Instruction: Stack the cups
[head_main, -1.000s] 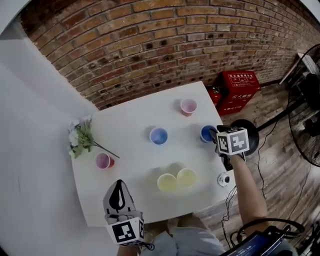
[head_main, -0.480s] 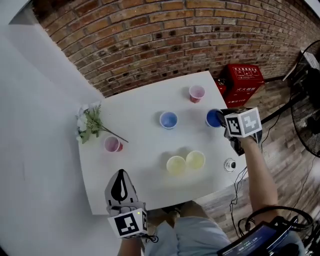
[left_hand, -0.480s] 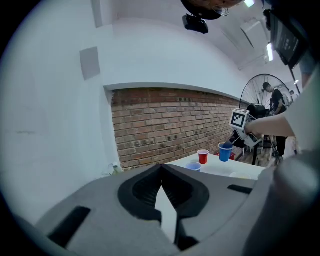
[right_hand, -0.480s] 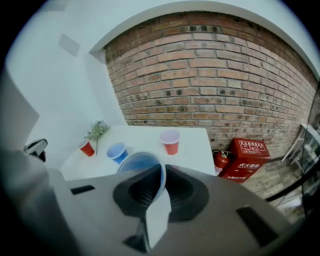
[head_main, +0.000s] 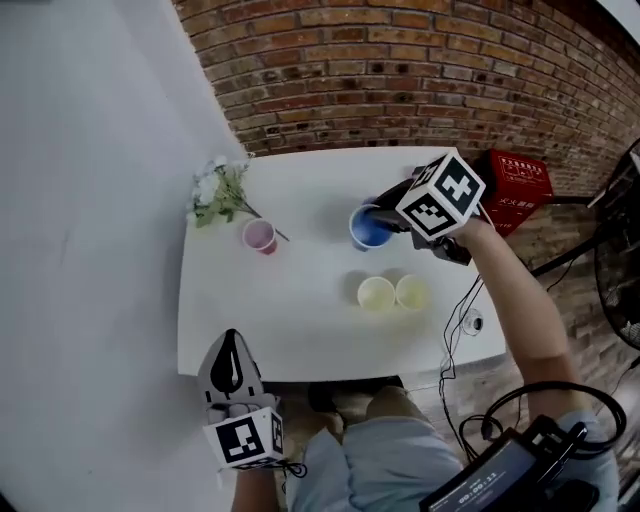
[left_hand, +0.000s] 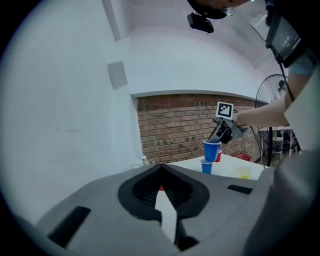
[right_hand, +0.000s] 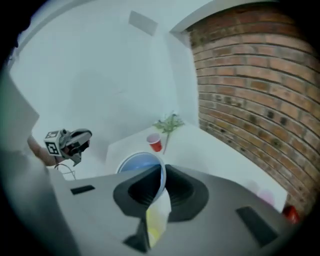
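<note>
Right gripper (head_main: 388, 213) clenched on blue cup (head_main: 368, 232) rim, upper centre of frame. We judge cup light, thin, crushable; rim pinch suits. Left gripper (head_main: 233, 342) closed, empty.

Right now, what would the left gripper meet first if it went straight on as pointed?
Probably the red cup beside the flowers: a bit of red shows dead ahead between the jaws of the left gripper, with table before it. Depth is unclear, so it could touch the table first.
</note>
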